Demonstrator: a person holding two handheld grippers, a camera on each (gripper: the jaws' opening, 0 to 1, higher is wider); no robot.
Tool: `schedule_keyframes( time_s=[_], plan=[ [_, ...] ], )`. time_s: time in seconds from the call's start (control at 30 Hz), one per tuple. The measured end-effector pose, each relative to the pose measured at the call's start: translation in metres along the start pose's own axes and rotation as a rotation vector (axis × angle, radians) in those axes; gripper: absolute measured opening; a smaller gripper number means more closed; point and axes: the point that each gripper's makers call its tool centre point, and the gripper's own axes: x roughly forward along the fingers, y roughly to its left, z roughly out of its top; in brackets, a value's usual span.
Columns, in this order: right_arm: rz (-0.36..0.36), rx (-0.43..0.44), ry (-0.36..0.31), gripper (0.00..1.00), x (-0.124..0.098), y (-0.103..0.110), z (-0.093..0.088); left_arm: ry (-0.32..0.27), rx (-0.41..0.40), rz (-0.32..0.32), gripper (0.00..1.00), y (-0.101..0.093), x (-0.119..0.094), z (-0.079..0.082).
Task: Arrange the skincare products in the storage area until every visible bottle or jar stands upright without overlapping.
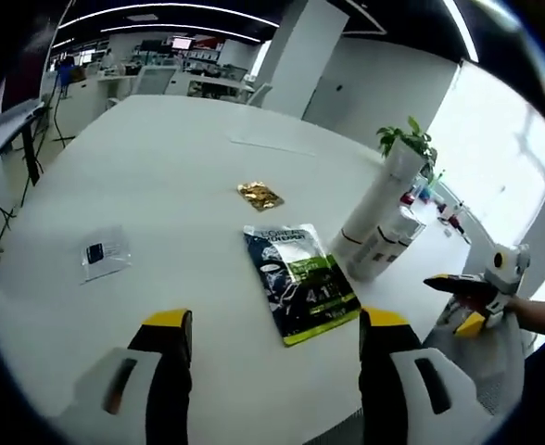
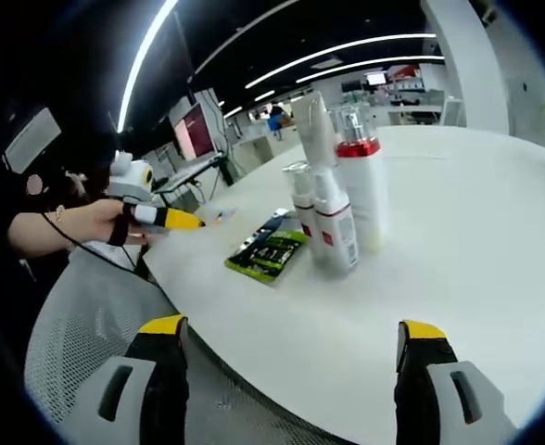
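Note:
Several white skincare bottles stand upright in a tight cluster on the white table (image 1: 161, 167): a tall white tube (image 2: 315, 125), a bottle with a red band and clear cap (image 2: 363, 185), a shorter bottle with a red label (image 2: 335, 227) and a small pump bottle (image 2: 300, 199). The left gripper view shows the same cluster (image 1: 382, 222) right of centre. A green-and-black sachet (image 1: 300, 283) lies flat beside it. My left gripper (image 1: 277, 324) is open above the near table edge, short of the sachet. My right gripper (image 2: 291, 334) is open, well short of the bottles.
A gold foil packet (image 1: 259, 195) and a small clear bag with a black card (image 1: 104, 252) lie further out on the table. A potted plant (image 1: 407, 139) stands behind the bottles. A grey mesh chair (image 2: 87, 343) sits below the table edge.

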Motion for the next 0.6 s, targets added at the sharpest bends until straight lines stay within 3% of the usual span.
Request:
schedule_keyframes(
  time_s=[0.33,0.47,0.6],
  plan=[
    [-0.010,-0.002,-0.017,0.99,-0.002,-0.001,0.002,-0.049,-0.013,0.048,0.78,0.014,-0.031,-0.012],
    [-0.012,-0.004,-0.021,0.99,-0.002,-0.002,0.003,-0.076,0.017,0.062,0.83,0.006,-0.040,0.002],
    [-0.014,0.003,-0.032,0.99,-0.003,-0.003,0.005,-0.068,0.062,0.046,0.89,0.002,-0.045,0.002]
  ],
)
